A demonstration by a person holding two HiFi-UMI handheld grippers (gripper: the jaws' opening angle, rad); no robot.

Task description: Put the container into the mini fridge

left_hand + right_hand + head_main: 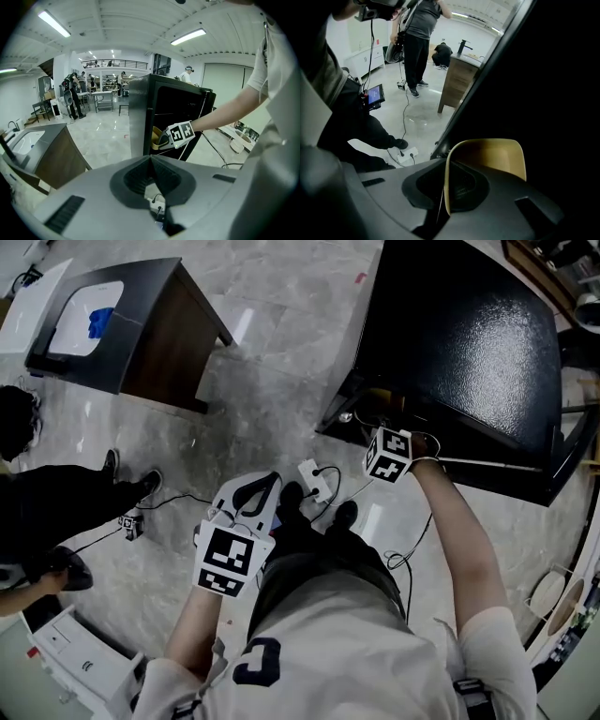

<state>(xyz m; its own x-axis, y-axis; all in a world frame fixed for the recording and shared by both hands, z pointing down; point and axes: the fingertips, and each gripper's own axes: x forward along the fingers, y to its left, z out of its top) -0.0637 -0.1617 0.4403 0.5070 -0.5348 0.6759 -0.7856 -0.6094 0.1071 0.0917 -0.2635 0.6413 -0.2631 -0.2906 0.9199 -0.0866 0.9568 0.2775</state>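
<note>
Container [487,157], yellow, clamped by rim in right gripper [446,180], at mini fridge [469,343] opening. Left gripper [151,159] closed, empty, near waist. Insertion step; next likely needs deeper reach, level set-down, release.

My right gripper [382,427] reaches on a straight arm to the near edge of the black mini fridge [459,343], marker cube up, with a sliver of the yellow container [379,397] showing just beyond it against the dark front. My left gripper [251,495] hangs close to my body, well apart from the fridge, above the grey floor [272,381] and near a white power strip [315,478]. Far left stands a dark bench [150,292] holding a white basin, and a person in black [56,507] sits at the edge.
</note>
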